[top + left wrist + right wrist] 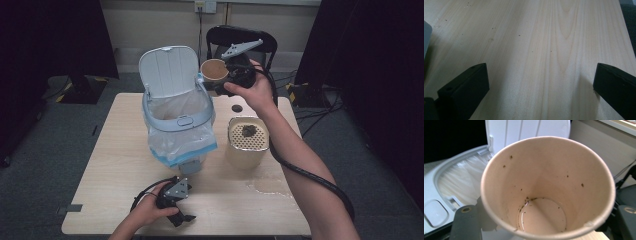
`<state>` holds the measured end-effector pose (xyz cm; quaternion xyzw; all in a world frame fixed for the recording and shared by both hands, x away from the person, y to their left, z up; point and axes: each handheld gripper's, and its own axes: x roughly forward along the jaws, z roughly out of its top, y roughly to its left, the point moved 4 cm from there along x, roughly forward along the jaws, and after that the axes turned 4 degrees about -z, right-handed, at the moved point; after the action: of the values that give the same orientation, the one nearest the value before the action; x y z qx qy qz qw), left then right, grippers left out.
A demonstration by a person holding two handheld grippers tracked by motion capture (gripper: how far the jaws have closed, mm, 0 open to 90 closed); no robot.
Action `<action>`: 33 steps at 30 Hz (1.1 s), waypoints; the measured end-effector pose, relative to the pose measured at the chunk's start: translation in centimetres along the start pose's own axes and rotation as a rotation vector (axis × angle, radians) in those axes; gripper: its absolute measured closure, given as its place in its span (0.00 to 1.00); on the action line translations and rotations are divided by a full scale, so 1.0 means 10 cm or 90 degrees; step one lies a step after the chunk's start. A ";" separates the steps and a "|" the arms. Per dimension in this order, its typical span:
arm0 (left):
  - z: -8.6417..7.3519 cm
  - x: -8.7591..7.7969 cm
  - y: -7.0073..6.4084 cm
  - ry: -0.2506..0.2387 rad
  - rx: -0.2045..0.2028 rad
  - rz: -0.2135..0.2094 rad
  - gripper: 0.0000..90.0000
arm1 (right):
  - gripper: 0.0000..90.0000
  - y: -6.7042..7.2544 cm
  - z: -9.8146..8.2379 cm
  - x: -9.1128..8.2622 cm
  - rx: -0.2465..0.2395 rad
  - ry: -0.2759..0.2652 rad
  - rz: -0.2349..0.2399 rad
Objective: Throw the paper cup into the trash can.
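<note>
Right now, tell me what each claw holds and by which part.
The right claw grips the paper cup by its side wall near the rim, beside the open bin. The left claw holds nothing; its jaws stand apart over the table.

No legible text, label, brand, number or sign on anything in view.

Black tongs (pixel 220 80), grey plates, black cables
</note>
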<state>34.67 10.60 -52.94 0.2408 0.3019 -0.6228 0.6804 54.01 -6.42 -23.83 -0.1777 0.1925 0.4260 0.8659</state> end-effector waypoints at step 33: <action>0.00 0.00 0.00 -0.002 0.000 -0.001 0.00 | 0.30 0.46 0.15 0.36 -0.026 0.007 0.070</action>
<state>34.66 10.58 -52.95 0.2396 0.3011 -0.6238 0.6803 52.64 -0.68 -24.95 -0.1867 0.1980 0.4757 0.8365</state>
